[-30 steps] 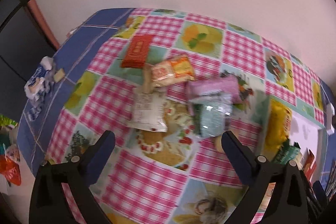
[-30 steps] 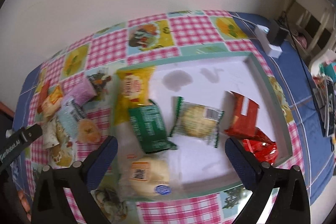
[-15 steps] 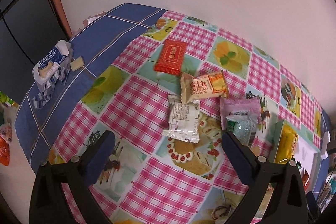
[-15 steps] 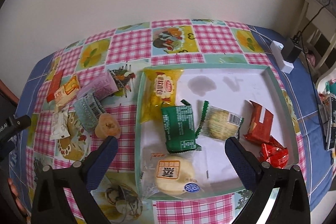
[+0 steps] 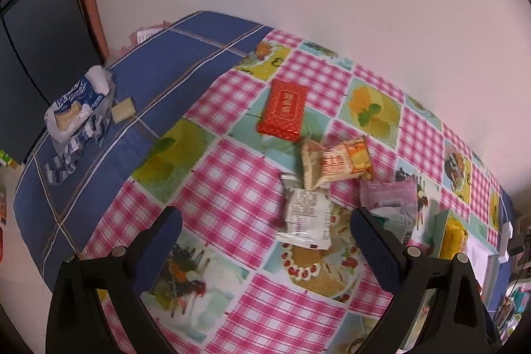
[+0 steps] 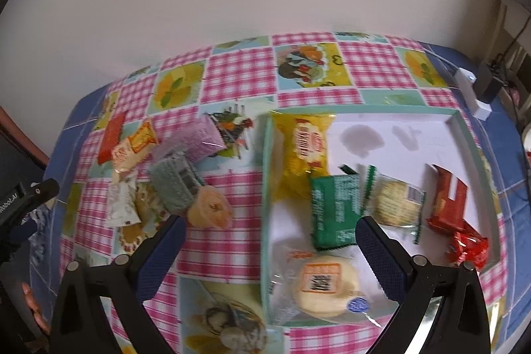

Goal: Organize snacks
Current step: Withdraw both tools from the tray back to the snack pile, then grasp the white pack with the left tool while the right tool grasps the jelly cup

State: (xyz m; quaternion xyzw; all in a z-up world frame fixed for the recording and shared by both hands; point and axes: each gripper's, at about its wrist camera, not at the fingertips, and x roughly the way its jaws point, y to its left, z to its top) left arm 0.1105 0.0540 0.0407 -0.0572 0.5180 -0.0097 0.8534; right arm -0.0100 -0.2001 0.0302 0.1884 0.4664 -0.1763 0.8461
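Note:
My left gripper (image 5: 265,229) hangs open and empty above the checked tablecloth. Ahead of it lie a white packet (image 5: 307,214), a cream-and-orange packet (image 5: 335,163), a red packet (image 5: 283,110) and a pink packet (image 5: 388,193). My right gripper (image 6: 267,229) is open too, over the left rim of a white tray (image 6: 398,130). In the tray lie a yellow packet (image 6: 303,151), a green packet (image 6: 333,209), a clear-wrapped biscuit (image 6: 396,199), a round bun (image 6: 323,286) and red wrappers (image 6: 454,214). Left of the tray sit a grey-green packet (image 6: 176,183) and an orange jelly cup (image 6: 210,209).
A bread bag (image 5: 78,108) lies on the blue cloth at the table's left end. A white power strip (image 6: 473,93) and a black adapter (image 6: 489,83) sit at the far right corner. The wall runs behind the table. A hand (image 6: 33,309) shows at the lower left.
The left gripper has swung left and drawn back, so the snack pile now sits right of centre. The right gripper has shifted slightly left, over the tray's left rim.

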